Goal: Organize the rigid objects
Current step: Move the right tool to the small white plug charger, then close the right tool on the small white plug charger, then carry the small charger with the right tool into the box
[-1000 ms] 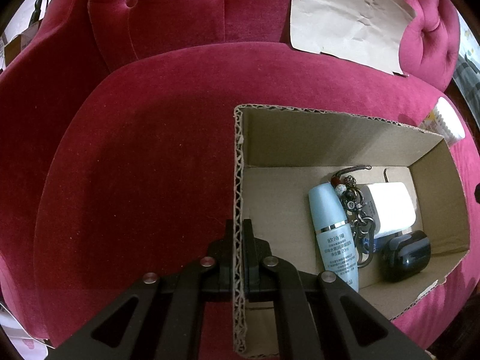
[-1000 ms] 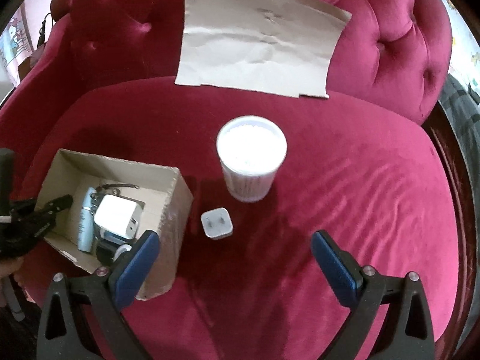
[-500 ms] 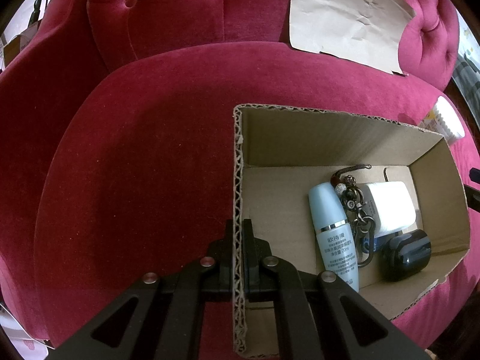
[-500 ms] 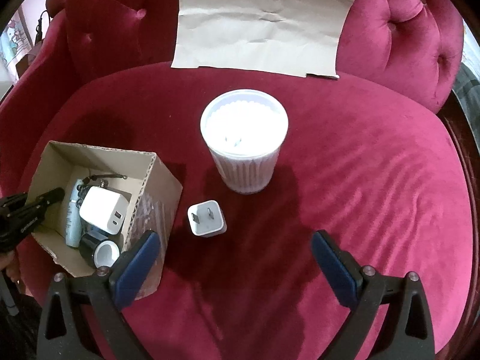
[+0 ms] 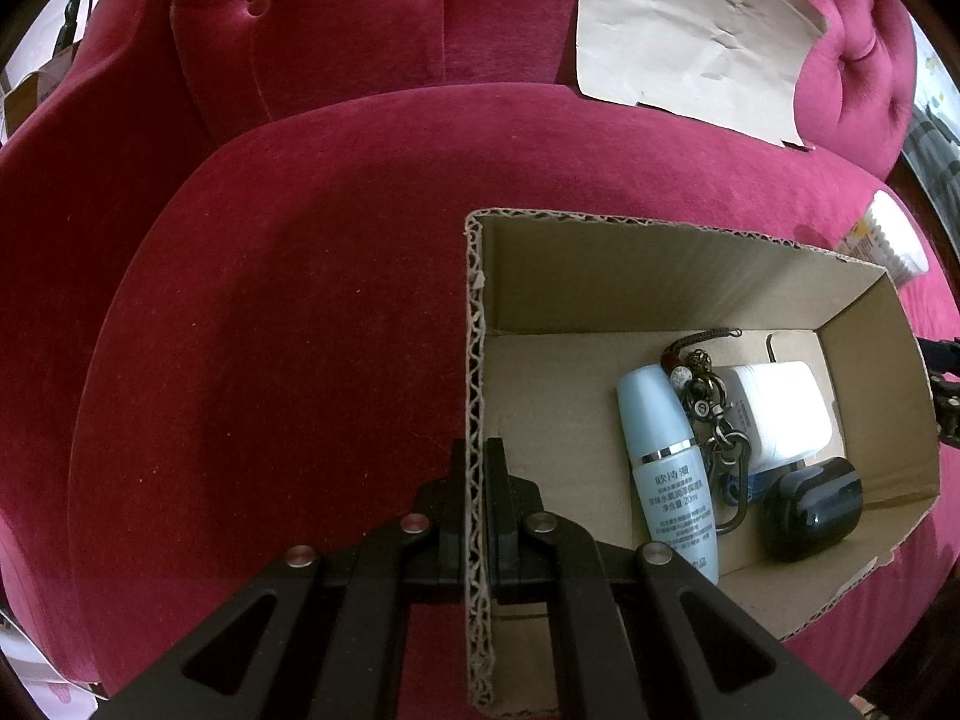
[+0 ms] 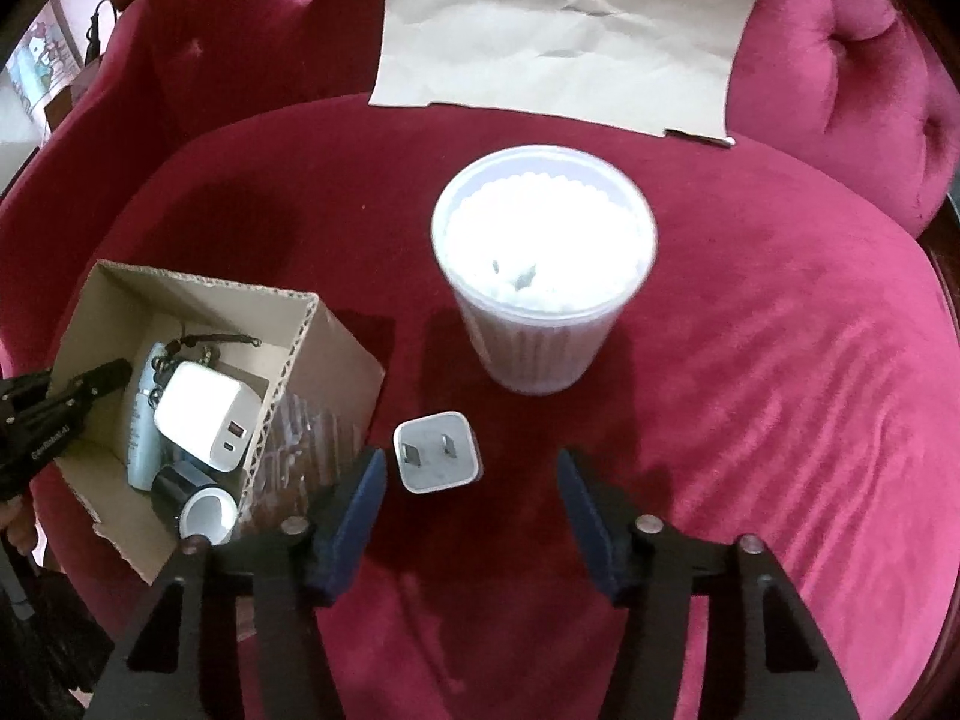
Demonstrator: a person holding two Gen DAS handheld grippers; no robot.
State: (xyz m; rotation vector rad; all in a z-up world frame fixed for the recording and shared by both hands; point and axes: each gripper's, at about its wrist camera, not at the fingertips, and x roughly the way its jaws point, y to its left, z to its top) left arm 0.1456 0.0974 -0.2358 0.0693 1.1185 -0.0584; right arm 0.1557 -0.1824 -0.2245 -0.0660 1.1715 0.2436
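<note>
My left gripper (image 5: 477,456) is shut on the near wall of a cardboard box (image 5: 476,360) standing on the red velvet seat. Inside the box lie a pale blue bottle (image 5: 666,456), a beaded keychain (image 5: 708,414), a white charger (image 5: 780,408) and a dark earbud case (image 5: 810,507). In the right wrist view, a small white plug adapter (image 6: 437,452) lies prongs up on the seat, beside the box (image 6: 324,372). My right gripper (image 6: 471,474) hovers just over it, jaws closing, pads apart from the adapter. A white tub of cotton swabs (image 6: 543,264) stands behind it.
A sheet of brown paper (image 6: 558,30) leans on the tufted backrest (image 6: 840,78). The left gripper's black frame (image 6: 54,408) shows at the box's left side. The seat's right half (image 6: 780,390) is bare velvet, with its edge close by.
The right gripper has dropped toward the plug adapter and its jaws have narrowed from wide open. The left gripper and the box have stayed still.
</note>
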